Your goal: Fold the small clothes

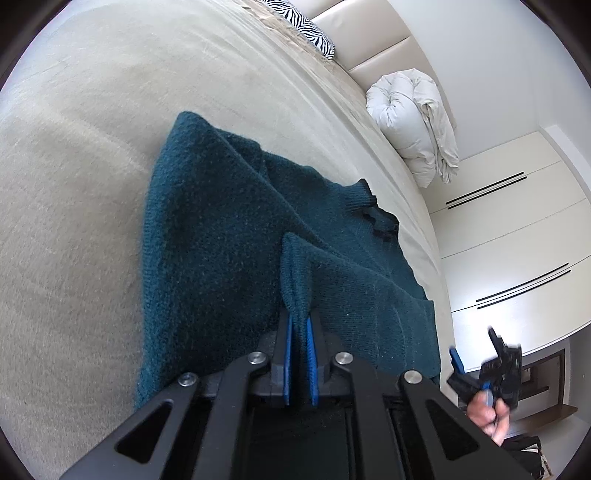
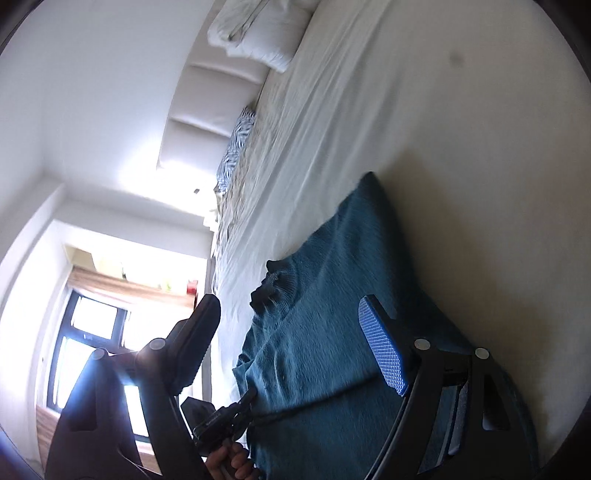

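Observation:
A teal knitted sweater (image 1: 229, 229) lies spread on the beige bed (image 1: 92, 147), its dark collar (image 1: 373, 210) toward the bed's right edge. My left gripper (image 1: 300, 323) is shut on a raised fold of the sweater's near edge, pinched between the blue pads. My right gripper (image 1: 476, 352), held by a hand, hovers off the bed's right side, clear of the cloth. In the right wrist view my right gripper (image 2: 295, 343) stands open above the sweater (image 2: 325, 332) with nothing between its fingers. The left gripper (image 2: 240, 406) shows below, at the sweater's edge.
A rolled white duvet (image 1: 413, 125) and a zebra-print pillow (image 1: 306, 29) lie by the padded headboard (image 1: 373, 48). White wardrobe doors (image 1: 517, 229) stand beyond the bed's right edge. A bright window (image 2: 92, 332) is on the other side of the room.

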Available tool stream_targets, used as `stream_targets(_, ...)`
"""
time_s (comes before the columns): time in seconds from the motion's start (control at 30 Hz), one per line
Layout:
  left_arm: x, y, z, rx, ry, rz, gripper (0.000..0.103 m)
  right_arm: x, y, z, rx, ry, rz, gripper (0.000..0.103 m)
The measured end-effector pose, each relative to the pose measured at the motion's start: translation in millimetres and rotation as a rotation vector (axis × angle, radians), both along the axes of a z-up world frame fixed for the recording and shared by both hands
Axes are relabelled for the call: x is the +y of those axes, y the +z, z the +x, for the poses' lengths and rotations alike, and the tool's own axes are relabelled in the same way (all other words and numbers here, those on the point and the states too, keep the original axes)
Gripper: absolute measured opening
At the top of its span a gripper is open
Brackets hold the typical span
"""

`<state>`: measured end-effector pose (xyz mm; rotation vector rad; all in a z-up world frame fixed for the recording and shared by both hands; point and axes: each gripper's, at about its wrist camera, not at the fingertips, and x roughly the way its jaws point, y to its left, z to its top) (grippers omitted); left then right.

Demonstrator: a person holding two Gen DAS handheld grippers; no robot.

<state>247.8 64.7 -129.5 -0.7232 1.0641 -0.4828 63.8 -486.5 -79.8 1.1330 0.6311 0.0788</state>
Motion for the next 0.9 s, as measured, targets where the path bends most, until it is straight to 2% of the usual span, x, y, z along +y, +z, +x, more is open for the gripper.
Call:
stream_targets(0.2, -1.5, -0.2, 0.6, -0.007, -0.008, 0.005, 0.01, -19.9, -17.8, 49.6, 0.026, 0.019, 0.013, 0.077)
stream_targets(0.3, -3.3, -0.2, 1.1, -0.016, -0.012, 0.018, 0.01, -20.4, -38.7, 58.2, 0.103, 0.041, 0.014, 0.077)
stream_targets(0.4, -4.2, -1.0, 1.2, -0.022, -0.012, 0.019, 0.01, -13.4, -39.6, 43.9, 0.051, 0.07, -0.039, 0.077)
stream_targets(0.5, -3.8, -1.3, 0.4, -0.025, -0.012, 0.016, 0.01, -9.8, -41.7, 21.9, 0.021, 0.081, -0.035, 0.077)
stream_targets(0.63, 1.5, 2.0, -2.9, -0.012, -0.007, -0.005, 0.012, -0.5, -36.3, -6.6, 0.04, 0.11, -0.09, 0.077)
stream_targets(0.7, 8.0, 8.8, -9.7, -0.015, 0.007, -0.003, 0.021, 4.7, -32.9, -23.8, 0.056, 0.119, -0.09, 0.077)
stream_targets(0.73, 11.6, 13.6, -15.0, -0.022, 0.012, 0.001, 0.03, 7.1, -29.9, -33.7, 0.054, 0.119, -0.098, 0.077)
stream_targets(0.77, 15.7, 19.1, -21.5, -0.029, 0.023, 0.02, 0.047, 10.4, -26.1, -44.1, 0.06, 0.116, -0.124, 0.077)
stream_targets(0.83, 29.7, 34.0, -43.4, -0.075, 0.062, 0.037, 0.059, 16.7, -21.3, -61.4, 0.069, 0.13, -0.148, 0.077)
stream_targets(0.9, 44.9, 42.4, -66.6, -0.094, 0.103, 0.04, 0.061, 21.3, -22.9, -71.2, 0.071, 0.144, -0.135, 0.077)
